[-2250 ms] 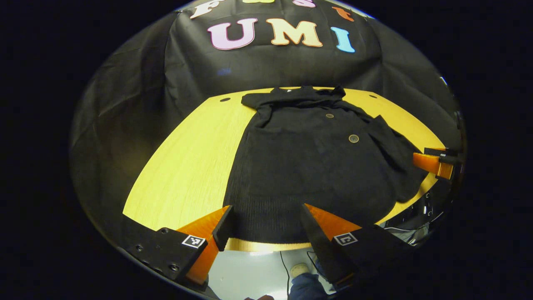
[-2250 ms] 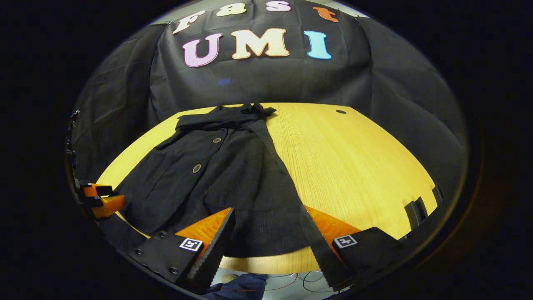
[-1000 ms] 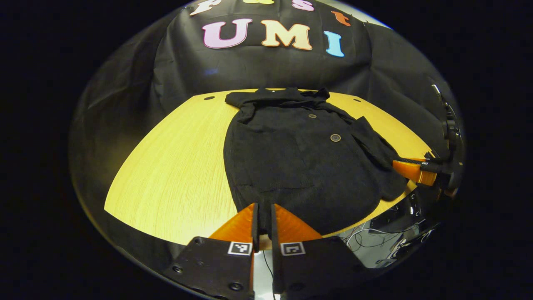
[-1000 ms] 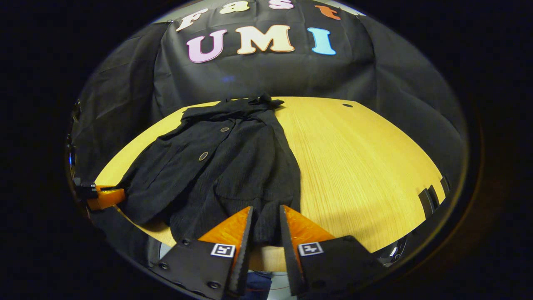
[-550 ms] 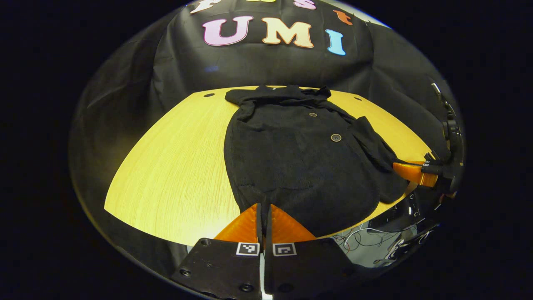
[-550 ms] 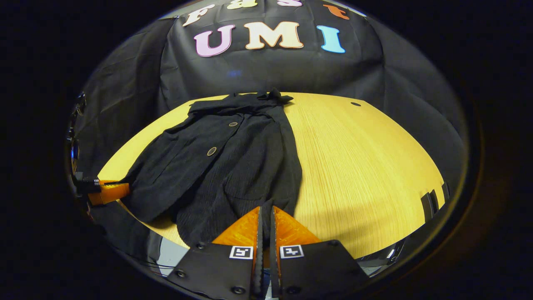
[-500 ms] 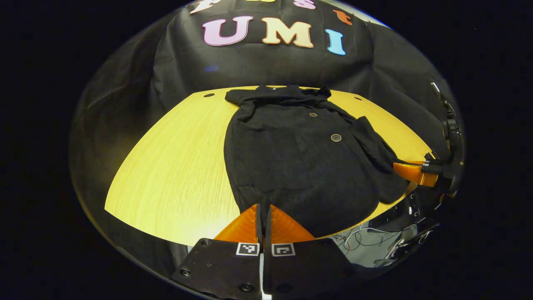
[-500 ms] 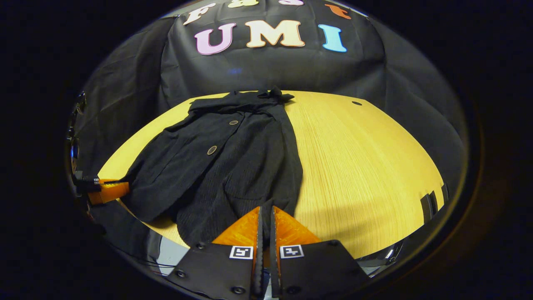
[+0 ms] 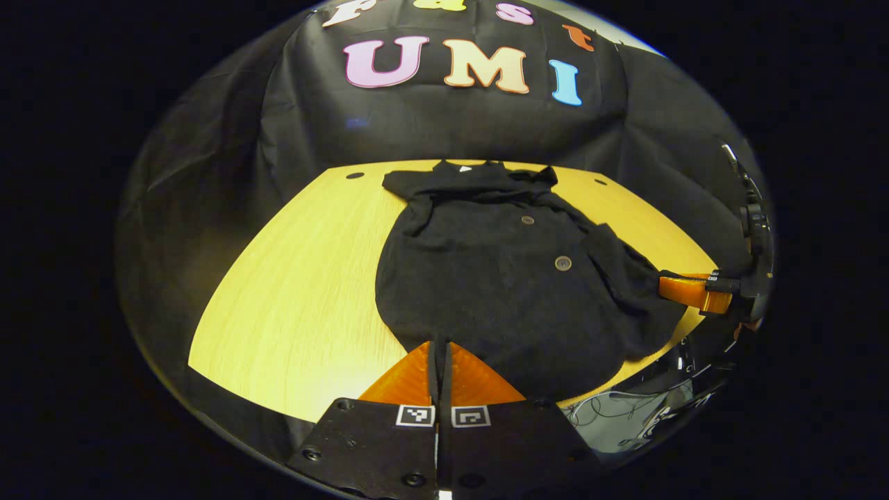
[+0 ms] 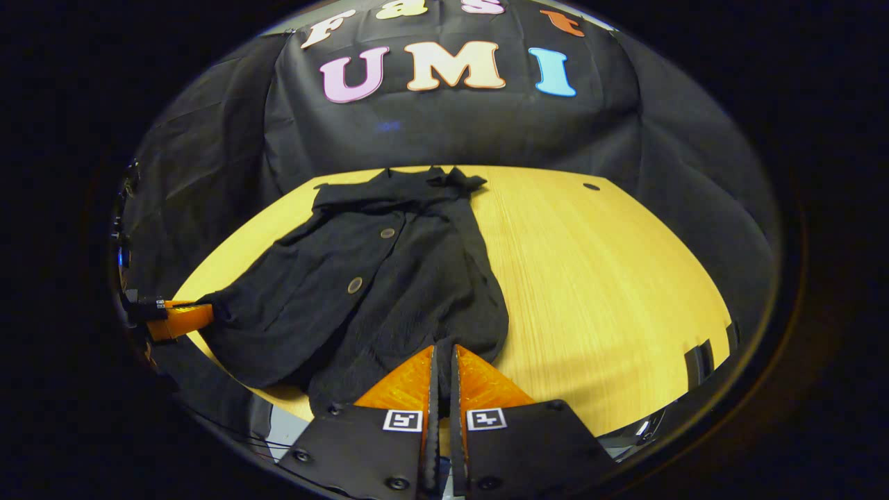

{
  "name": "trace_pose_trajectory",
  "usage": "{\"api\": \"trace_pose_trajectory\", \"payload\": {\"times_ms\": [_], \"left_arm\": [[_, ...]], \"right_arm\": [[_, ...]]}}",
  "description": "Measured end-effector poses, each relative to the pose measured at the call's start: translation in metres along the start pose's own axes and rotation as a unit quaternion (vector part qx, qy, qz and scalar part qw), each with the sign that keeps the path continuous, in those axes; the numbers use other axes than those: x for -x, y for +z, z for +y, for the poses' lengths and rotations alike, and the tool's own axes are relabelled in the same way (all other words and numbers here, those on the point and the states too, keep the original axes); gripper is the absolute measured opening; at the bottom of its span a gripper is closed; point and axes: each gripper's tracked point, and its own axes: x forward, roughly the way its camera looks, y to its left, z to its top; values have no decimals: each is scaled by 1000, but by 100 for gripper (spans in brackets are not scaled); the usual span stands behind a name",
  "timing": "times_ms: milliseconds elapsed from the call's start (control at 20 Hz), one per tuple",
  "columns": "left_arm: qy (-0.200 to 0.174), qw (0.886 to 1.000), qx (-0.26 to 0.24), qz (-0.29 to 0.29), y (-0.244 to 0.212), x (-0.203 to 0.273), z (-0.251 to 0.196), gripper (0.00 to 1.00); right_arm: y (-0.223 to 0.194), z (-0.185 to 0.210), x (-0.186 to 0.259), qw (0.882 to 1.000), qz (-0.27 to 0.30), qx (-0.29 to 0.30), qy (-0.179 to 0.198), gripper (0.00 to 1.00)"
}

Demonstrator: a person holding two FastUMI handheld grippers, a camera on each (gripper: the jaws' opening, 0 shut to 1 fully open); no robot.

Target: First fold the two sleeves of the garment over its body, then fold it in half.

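A black buttoned garment (image 9: 486, 278) lies on the yellow wooden table (image 9: 298, 278), collar at the far side, both sleeves lying over its body. In the left gripper view my left gripper (image 9: 439, 345) is shut on the near hem at its left corner. Farther right, the right gripper (image 9: 684, 290) pinches the hem's other corner. In the right gripper view the garment (image 10: 389, 278) spreads leftward, and my right gripper (image 10: 442, 348) is shut on the hem at the near edge. The left gripper (image 10: 184, 317) shows at the far left, holding the cloth.
The table (image 10: 597, 278) has bare wood right of the garment and a small round hole (image 10: 591, 186) near its far edge. Cables (image 9: 625, 410) hang below the table's near edge. A dark slotted piece (image 10: 698, 361) sits at the table's right rim.
Both grippers went from open around the hem to shut on it. Since then the hem corners have risen slightly and the near edge has bunched inward.
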Motion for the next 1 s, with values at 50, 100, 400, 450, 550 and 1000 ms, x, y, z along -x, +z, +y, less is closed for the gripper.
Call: {"api": "trace_pose_trajectory", "payload": {"times_ms": [50,100,400,450,550,1000], "left_arm": [[-1,1000,6,-5,8,1,1,0],[-2,1000,11,-13,18,3,1,0],[-8,998,11,-57,74,8,4,0],[-14,997,14,-69,85,9,2,0],[-20,996,19,-82,102,8,1,0],[-11,991,14,-129,167,-2,20,0]], "right_arm": [[8,-2,1,1000,-7,0,-1,9],[15,-1,2,1000,-11,1,-2,9],[56,5,17,999,-43,0,1,9],[64,6,19,999,-49,-3,1,9],[77,7,23,998,-58,-6,-1,9],[148,10,27,994,-105,10,-10,9]]}}
